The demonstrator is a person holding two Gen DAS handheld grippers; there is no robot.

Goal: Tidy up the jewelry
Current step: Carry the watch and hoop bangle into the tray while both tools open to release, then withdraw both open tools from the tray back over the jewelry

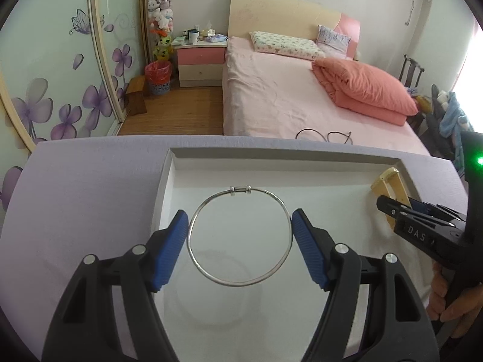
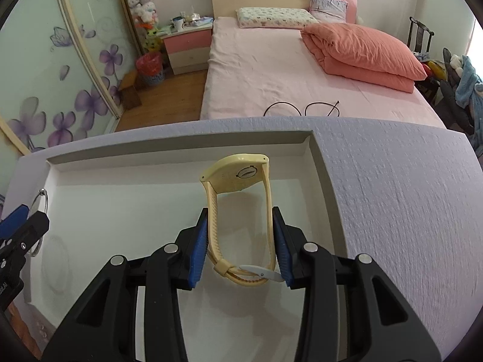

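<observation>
Two pairs of black tongs with blue ribbed pads hover over a shallow white tray (image 1: pixel 302 163) sunk into a pale lavender counter (image 1: pixel 90 196). The left tongs (image 1: pixel 240 232) stand fairly wide, their pads pressed against the two sides of a thin silver bangle (image 1: pixel 193 256), a plain wire ring with two small beads at its far edge. The bangle is held above the left part of the tray, and its faint shadow lies on the tray floor beneath it. The right tongs (image 2: pixel 240 235) are narrower, closed on the two straps of a cream-yellow wristwatch (image 2: pixel 235 176), whose case back faces the camera at the far end and whose buckle sits near the pads. The watch is held over the right part of the tray, near its right wall. A hand (image 1: pixel 446 298) grips the handle of the right tongs. Beyond the counter is a bed (image 1: pixel 271 96) with a pink sheet and a folded coral quilt (image 1: pixel 362 87).
</observation>
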